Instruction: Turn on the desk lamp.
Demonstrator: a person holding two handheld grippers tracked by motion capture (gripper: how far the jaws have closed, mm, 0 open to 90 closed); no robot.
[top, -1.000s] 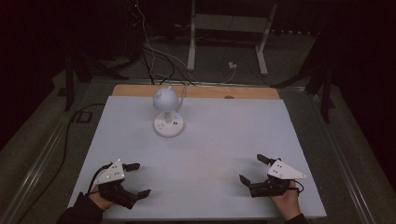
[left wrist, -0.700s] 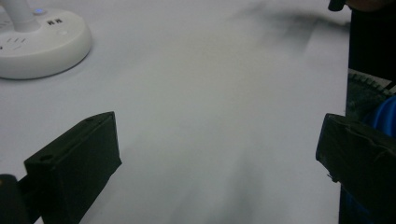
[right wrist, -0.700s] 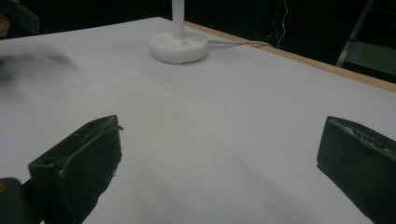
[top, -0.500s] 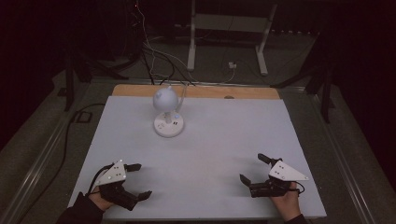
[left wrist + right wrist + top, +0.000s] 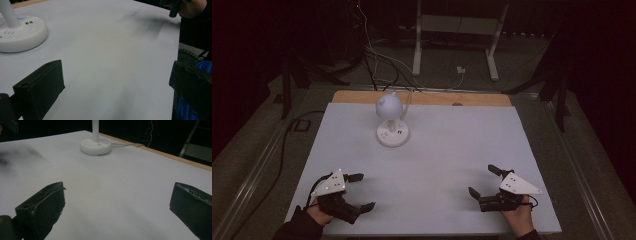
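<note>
A white desk lamp (image 5: 391, 120) with a round head and a round base stands at the back middle of the white table (image 5: 447, 150). Its base (image 5: 21, 33) carries a small blue light, and the same base (image 5: 95, 145) appears far off in the right gripper view. My left gripper (image 5: 359, 191) rests near the front left edge, jaws wide apart with nothing between them. My right gripper (image 5: 483, 181) sits near the front right edge, also open and holding nothing. Both point toward the table's middle.
A white cable (image 5: 130, 144) runs from the lamp base toward the wooden back edge (image 5: 472, 99). Behind the table are a metal stand (image 5: 457, 35) and loose cables (image 5: 377, 55) on the dark floor. A person's hand (image 5: 192, 7) shows in the left gripper view.
</note>
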